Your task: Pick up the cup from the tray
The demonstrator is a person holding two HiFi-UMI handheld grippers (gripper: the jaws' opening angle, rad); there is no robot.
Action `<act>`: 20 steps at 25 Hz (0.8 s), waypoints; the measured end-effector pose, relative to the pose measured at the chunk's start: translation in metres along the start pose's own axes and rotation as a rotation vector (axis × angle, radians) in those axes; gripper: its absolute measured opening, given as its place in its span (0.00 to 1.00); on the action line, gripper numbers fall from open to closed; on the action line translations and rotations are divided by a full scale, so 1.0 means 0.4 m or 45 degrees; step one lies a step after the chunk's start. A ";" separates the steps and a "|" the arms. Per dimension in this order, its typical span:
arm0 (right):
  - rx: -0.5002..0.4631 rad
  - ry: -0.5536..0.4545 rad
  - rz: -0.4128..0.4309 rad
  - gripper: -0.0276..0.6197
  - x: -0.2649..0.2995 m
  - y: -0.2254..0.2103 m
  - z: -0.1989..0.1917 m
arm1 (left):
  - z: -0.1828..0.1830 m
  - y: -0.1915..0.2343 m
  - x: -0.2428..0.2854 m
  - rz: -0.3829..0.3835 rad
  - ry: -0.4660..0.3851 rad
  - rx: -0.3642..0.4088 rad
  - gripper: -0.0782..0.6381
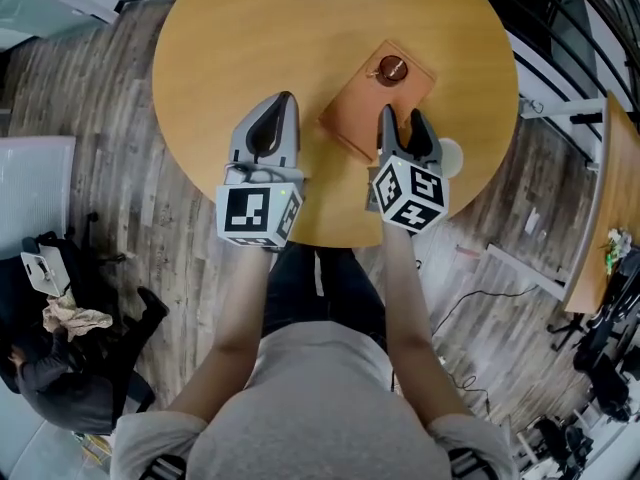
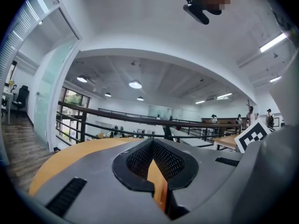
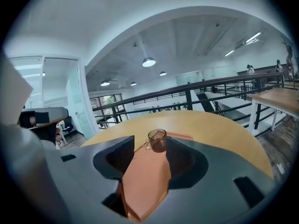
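Observation:
A small clear glass cup (image 1: 391, 68) of dark liquid stands at the far end of a brown tray (image 1: 360, 113) on a round wooden table (image 1: 270, 38). My right gripper (image 1: 402, 118) hovers over the tray's near end with its jaws open and nothing between them. In the right gripper view the cup (image 3: 158, 141) stands well ahead of the right gripper (image 3: 150, 149), in line with the gap, and the tray (image 3: 145, 181) shows below. My left gripper (image 1: 286, 98) hangs over bare table left of the tray, its fingers together and empty. The left gripper (image 2: 153, 146) shows only the table (image 2: 70, 157) beyond.
The table's near edge lies just under both grippers. A second wooden table (image 1: 600, 198) stands at the right with cables on the floor beside it. A black railing (image 3: 187, 90) runs behind the table. A white object (image 1: 30, 198) and dark bags (image 1: 50, 378) are at the left.

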State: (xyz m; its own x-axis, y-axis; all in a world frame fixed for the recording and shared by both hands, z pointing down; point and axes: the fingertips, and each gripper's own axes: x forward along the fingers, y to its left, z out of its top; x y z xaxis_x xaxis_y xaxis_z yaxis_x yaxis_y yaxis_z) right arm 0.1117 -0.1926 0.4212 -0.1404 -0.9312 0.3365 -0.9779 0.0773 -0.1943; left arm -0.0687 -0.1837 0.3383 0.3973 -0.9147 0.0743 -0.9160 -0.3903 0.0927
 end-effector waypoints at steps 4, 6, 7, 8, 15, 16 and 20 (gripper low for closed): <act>0.018 0.041 0.022 0.35 0.058 0.005 0.023 | 0.010 0.028 0.006 0.027 -0.014 -0.001 0.12; 0.020 0.068 0.029 0.37 0.084 0.001 0.031 | 0.010 0.038 0.008 0.040 -0.019 -0.003 0.12; 0.017 0.081 0.031 0.37 0.096 -0.001 0.034 | 0.010 0.043 0.007 0.047 -0.018 -0.005 0.12; 0.012 0.093 0.032 0.38 0.107 -0.002 0.036 | 0.008 0.050 0.006 0.053 -0.017 -0.009 0.12; -0.006 0.253 0.042 0.41 0.191 -0.013 0.011 | -0.005 0.078 0.018 0.073 0.000 -0.024 0.12; -0.008 0.285 0.042 0.41 0.201 -0.017 0.004 | -0.006 0.079 0.022 0.073 0.002 -0.027 0.12; -0.044 0.409 0.053 0.42 0.231 -0.023 -0.024 | -0.015 0.080 0.033 0.064 0.008 -0.041 0.12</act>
State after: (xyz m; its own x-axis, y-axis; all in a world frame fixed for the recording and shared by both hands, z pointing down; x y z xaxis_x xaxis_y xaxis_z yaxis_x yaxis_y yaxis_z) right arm 0.1061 -0.2760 0.4630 -0.2170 -0.7674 0.6033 -0.9742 0.1305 -0.1843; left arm -0.0923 -0.2077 0.3482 0.3514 -0.9323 0.0861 -0.9325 -0.3403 0.1206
